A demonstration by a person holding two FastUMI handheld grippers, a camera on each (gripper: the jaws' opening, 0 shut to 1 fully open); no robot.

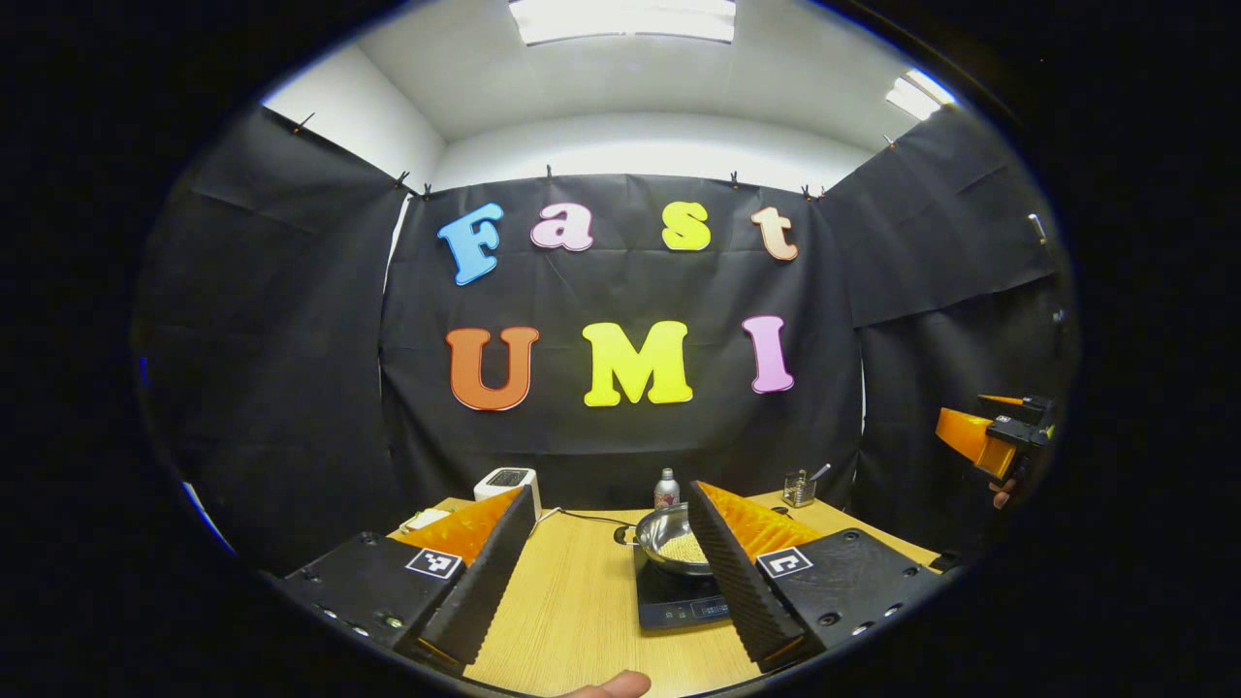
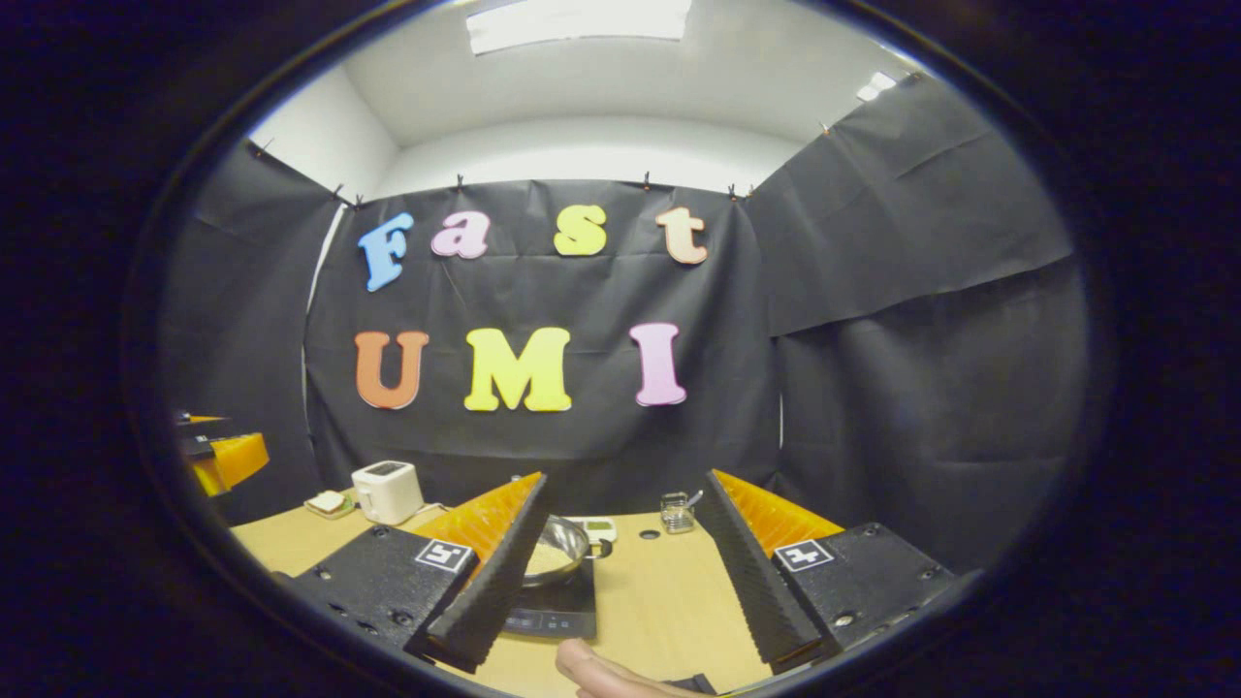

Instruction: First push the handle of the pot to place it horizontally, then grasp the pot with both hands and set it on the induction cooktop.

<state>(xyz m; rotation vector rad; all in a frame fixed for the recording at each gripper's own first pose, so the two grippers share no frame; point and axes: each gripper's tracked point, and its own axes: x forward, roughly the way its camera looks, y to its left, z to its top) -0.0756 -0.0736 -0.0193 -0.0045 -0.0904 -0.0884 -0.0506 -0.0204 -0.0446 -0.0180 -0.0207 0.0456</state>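
My left gripper [image 1: 611,572] and my right gripper [image 2: 620,572] both hang above the table [image 1: 572,620] with jaws spread wide, gripping nothing. The pot [image 1: 669,543] sits on the induction cooktop [image 1: 679,601] toward the table's middle, pale food inside, a toaster [image 2: 386,490] near the far left corner.

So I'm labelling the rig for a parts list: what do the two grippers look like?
Each gripper, left and right, has two long wedge-shaped fingers, orange with black ribbed pads, on black plates bearing a square black-and-white marker.
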